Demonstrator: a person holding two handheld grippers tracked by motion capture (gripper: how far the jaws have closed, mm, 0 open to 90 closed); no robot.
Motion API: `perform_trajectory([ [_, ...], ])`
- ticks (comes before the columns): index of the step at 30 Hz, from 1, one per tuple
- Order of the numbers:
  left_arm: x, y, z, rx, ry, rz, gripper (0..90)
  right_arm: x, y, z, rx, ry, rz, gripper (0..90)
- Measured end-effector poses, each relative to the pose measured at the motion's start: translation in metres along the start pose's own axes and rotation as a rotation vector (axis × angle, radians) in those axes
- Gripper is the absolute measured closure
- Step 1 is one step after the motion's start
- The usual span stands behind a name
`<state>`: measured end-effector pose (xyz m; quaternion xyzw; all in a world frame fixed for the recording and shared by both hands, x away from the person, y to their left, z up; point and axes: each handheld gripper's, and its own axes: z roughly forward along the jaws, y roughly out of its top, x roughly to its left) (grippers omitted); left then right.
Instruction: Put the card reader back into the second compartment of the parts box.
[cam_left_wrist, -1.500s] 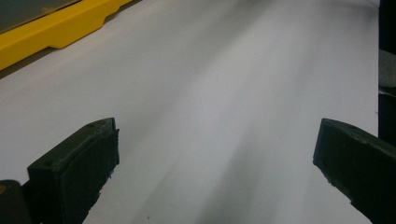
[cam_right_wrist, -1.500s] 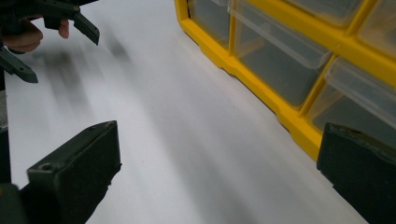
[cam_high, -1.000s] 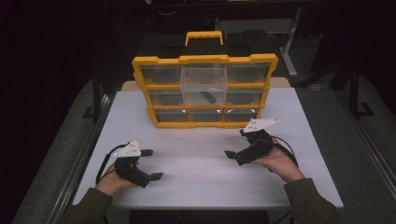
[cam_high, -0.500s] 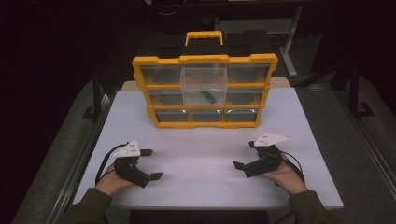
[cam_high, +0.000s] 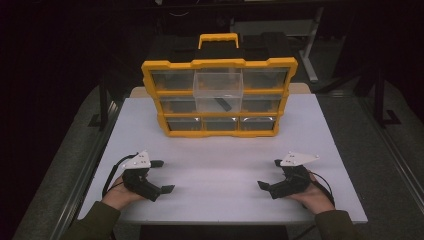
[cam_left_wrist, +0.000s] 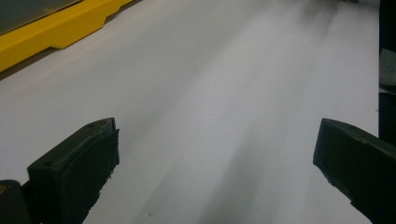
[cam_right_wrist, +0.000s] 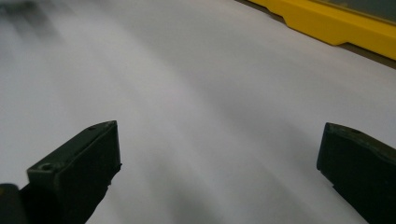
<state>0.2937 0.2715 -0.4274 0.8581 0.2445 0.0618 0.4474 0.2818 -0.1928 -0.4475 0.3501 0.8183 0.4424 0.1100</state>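
Both claws sit wide open, gripping nothing: your left gripper (cam_high: 161, 176) near the table's (cam_high: 220, 165) front-left corner, your right gripper (cam_high: 270, 174) near the front-right. One yellow organizer (cam_high: 220, 97) stands at the back edge; one clear drawer (cam_high: 218, 90) juts out, one dark item (cam_high: 223, 104) inside.
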Motion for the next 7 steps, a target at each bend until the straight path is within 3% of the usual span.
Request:
perform_trajectory([
  [7, 0.0010, -0.0021, 0.0021, 0.026, 0.002, 0.004, 0.0, 0.0008, -0.0004, 0.0016, 0.017, -0.020, -0.030, 0.0],
])
